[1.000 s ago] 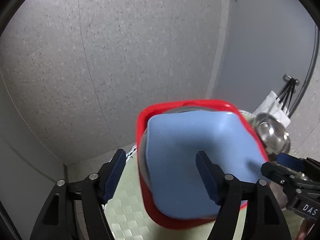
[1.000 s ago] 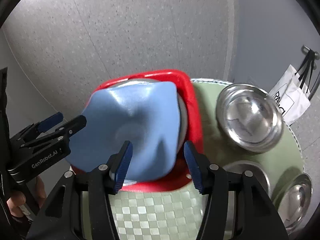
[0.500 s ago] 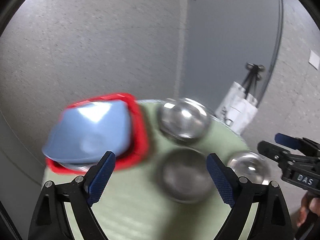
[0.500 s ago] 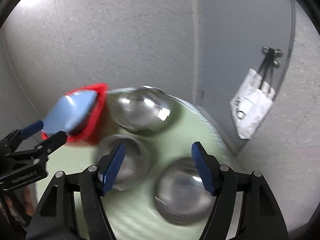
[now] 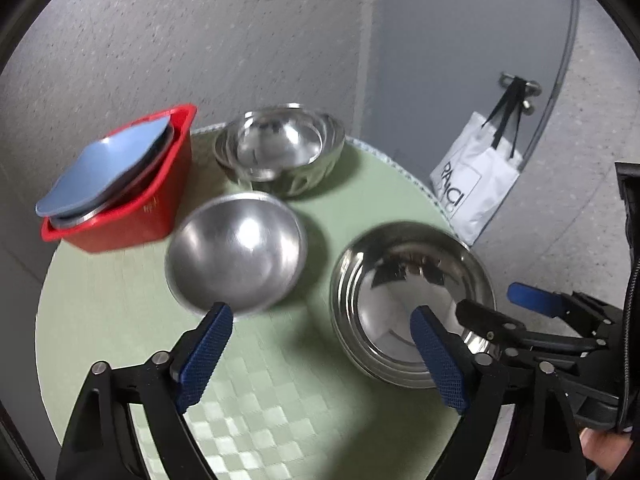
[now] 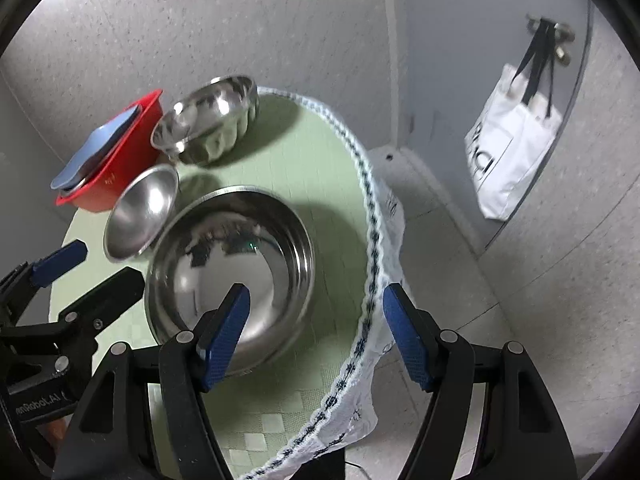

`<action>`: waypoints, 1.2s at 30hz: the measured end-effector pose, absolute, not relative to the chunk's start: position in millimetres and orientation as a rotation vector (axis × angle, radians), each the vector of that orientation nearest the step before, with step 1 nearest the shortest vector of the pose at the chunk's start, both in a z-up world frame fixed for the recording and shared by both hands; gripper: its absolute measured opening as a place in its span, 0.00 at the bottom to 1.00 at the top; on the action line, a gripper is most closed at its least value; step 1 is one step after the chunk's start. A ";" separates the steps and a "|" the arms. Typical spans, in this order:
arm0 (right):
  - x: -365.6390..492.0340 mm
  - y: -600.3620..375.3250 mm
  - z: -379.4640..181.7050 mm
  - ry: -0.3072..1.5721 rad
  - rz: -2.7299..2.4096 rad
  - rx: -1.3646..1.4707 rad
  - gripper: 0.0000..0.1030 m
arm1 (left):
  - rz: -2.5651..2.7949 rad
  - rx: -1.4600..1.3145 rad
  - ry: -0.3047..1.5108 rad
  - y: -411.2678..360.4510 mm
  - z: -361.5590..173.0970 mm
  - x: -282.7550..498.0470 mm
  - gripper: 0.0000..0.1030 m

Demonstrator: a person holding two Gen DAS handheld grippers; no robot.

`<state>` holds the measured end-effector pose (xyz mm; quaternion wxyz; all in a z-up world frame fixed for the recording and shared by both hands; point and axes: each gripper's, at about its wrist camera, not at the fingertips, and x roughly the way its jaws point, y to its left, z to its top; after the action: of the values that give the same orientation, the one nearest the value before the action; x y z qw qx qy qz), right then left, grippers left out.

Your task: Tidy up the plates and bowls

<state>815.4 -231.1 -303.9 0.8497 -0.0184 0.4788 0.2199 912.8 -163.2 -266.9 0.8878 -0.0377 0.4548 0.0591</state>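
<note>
A red tub [image 5: 132, 216] at the table's far left holds a blue plate [image 5: 100, 172] lying on a steel dish. Three steel bowls stand on the green cloth: a deep one at the back [image 5: 280, 148], a tilted one in the middle [image 5: 236, 252], and a wide stack [image 5: 408, 292] at the right. My left gripper [image 5: 320, 356] is open and empty, above the cloth between the middle and right bowls. My right gripper [image 6: 316, 336] is open and empty, over the near rim of the wide bowl [image 6: 232, 264]. The red tub [image 6: 120, 168] shows far left there.
The round table's cloth edge [image 6: 372, 240] hangs close to my right gripper, with floor beyond. A white tote bag [image 6: 508, 156] hangs on the door at the right. A speckled wall stands right behind the table.
Both grippers have pulled back and swung right, away from the red tub with the blue plate. The steel bowls have come into view below them.
</note>
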 end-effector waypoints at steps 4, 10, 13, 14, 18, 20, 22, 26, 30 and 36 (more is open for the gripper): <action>822.6 -234.7 -317.9 1.061 0.521 0.000 0.58 | 0.132 -0.084 0.996 -172.7 -279.3 916.6 0.56; 830.8 -237.0 -329.6 1.102 0.594 0.048 0.19 | 0.124 -0.097 1.053 -173.8 -289.3 937.0 0.31; 834.2 -239.2 -332.4 1.114 0.626 0.084 0.13 | 0.093 -0.096 1.064 -176.0 -292.8 945.2 0.11; 835.2 -239.8 -331.5 1.114 0.627 0.090 0.12 | 0.093 -0.085 1.065 -177.6 -292.7 946.7 0.11; 840.6 -240.9 -320.7 1.095 0.634 0.101 0.11 | 0.083 -0.093 1.027 -173.2 -282.9 951.1 0.11; 846.4 -238.5 -309.6 1.078 0.651 0.106 0.10 | 0.081 -0.100 1.004 -168.8 -276.6 952.3 0.11; 854.3 -233.7 -296.8 1.051 0.661 0.105 0.10 | 0.083 -0.111 0.978 -159.9 -266.4 959.2 0.11; 878.6 -213.9 -272.7 1.008 0.687 0.116 0.10 | 0.095 -0.157 0.954 -131.1 -255.0 977.7 0.11; 908.7 -182.9 -254.2 0.970 0.690 0.092 0.09 | 0.127 -0.159 0.916 -102.3 -241.5 1006.1 0.11; 947.1 -136.9 -251.9 0.971 0.678 0.057 0.09 | 0.152 -0.218 0.917 -56.2 -241.7 1052.8 0.11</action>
<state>947.1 -136.9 -251.9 0.8294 0.0270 0.4574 0.3196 1052.8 -56.2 -241.7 0.8882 -0.1050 0.4413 0.0734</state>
